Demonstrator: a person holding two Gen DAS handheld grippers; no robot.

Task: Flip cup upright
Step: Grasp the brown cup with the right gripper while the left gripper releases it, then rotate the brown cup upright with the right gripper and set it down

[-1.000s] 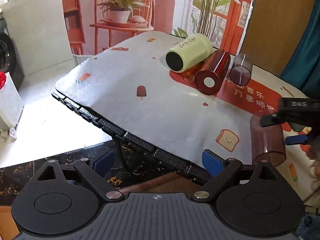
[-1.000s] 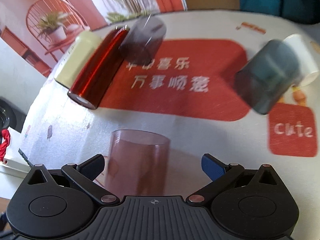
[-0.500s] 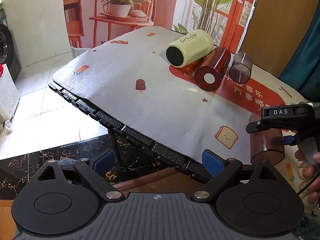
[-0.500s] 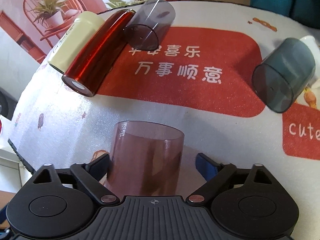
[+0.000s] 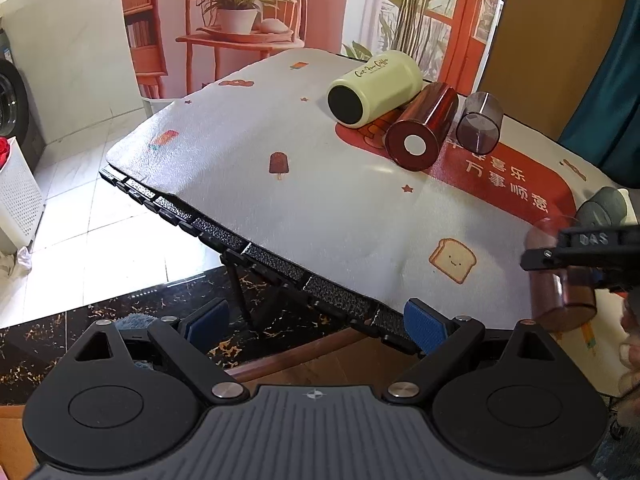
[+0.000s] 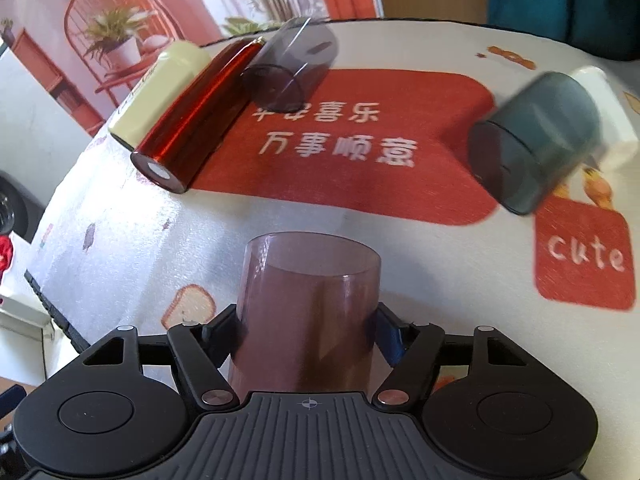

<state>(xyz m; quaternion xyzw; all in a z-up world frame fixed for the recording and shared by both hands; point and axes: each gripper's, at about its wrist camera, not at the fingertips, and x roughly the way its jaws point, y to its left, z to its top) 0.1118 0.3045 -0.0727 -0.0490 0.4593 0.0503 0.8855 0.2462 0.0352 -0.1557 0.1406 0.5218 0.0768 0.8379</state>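
While the brown translucent cup [image 6: 306, 312] stands with its flat closed end up and mouth down at the near edge of the table mat [image 6: 360, 220], I have the right gripper [image 6: 308, 330] clamped on its lower wall, one finger pressed to each side; the left wrist view shows the same cup [image 5: 560, 280] at its far right, pinched under the black finger of that gripper [image 5: 576, 254]; I judge the grasp made and the flip itself not yet begun; the next move calls for a lift clear of the mat, a half turn of the wrist, then setting the base down flat without slipping in the pads; the left gripper [image 5: 318, 320] hangs off the near edge with its blue pads wide apart and nothing between them; further out lie a red metallic cup [image 6: 192, 120], a cream cup [image 6: 160, 88] and a smoky grey cup [image 6: 292, 76] side by side at far left, and a dark grey cup [image 6: 532, 148] on its side at right against something white [image 6: 608, 108]; that white thing is half hidden and I cannot name it; the right-hand cups are blurred; whether the cup's rim touches the mat is hidden by the gripper body.
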